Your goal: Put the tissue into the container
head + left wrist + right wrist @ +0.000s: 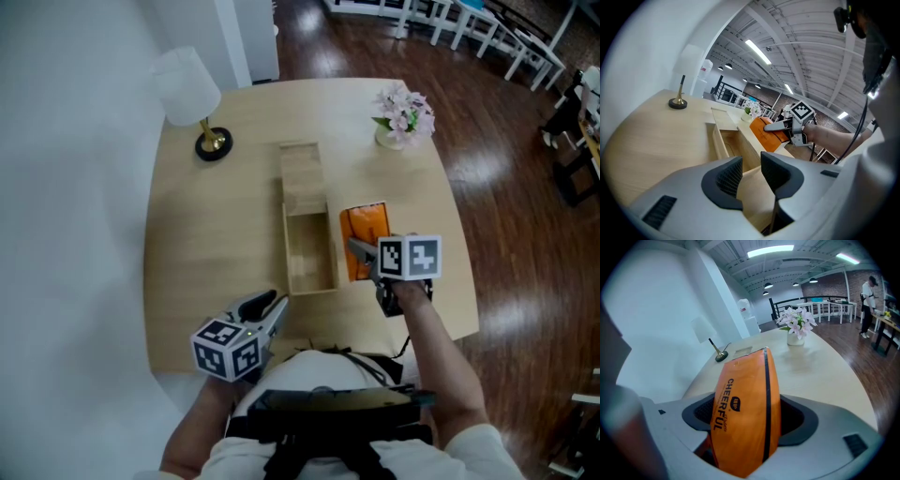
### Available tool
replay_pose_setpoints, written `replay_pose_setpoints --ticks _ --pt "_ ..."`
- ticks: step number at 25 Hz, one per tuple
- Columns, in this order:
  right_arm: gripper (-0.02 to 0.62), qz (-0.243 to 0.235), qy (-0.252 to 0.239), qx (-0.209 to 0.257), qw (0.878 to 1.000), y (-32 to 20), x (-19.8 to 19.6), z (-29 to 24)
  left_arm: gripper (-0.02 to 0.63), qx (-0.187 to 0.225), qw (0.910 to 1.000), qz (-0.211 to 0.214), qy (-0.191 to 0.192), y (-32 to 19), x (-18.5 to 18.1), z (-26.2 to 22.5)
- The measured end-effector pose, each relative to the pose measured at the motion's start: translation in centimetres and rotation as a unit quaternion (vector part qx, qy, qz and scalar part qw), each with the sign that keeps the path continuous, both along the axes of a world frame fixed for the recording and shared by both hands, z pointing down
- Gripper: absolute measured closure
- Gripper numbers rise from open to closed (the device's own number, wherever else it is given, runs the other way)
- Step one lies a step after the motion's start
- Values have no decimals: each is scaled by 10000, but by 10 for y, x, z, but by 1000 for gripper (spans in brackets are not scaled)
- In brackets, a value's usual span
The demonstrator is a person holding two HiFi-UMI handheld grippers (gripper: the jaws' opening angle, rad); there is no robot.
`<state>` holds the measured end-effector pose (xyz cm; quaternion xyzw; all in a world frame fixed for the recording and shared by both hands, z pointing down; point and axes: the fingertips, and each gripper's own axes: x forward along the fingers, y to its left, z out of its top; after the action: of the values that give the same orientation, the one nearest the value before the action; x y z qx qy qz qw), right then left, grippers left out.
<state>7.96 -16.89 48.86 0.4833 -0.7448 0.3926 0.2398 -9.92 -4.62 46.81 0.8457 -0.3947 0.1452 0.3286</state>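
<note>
An orange tissue pack [364,242] hangs just right of the open wooden container [285,248], with my right gripper [367,258] shut on it. In the right gripper view the tissue pack [745,413] stands on edge between the jaws of the right gripper [749,414], with both pads pressed against its sides. The container's lid [302,173] lies beyond it, end to end. My left gripper [267,307] hovers near the table's front edge, pointing at the container [724,145]. The left gripper [751,176] has a narrow gap between its jaws and nothing in it. From there the tissue pack [765,133] shows above the container's right wall.
A white table lamp [192,94] stands at the back left of the round wooden table [206,244]. A vase of pink flowers [403,117] stands at the back right. White chairs [487,28] and a person [868,305] are far off on the dark floor.
</note>
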Motion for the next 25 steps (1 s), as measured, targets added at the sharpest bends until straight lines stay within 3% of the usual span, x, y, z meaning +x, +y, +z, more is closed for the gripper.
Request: replay_pose_setpoints --ticks 13,25 --pt "216 -344 -182 -41 9992 -9 -88 8 479 -21 9998 -179 33 2 -12 2" --pt "216 -118 -161 -160 9997 -15 -116 33 479 -99 9996 -254 38 2 -19 7"
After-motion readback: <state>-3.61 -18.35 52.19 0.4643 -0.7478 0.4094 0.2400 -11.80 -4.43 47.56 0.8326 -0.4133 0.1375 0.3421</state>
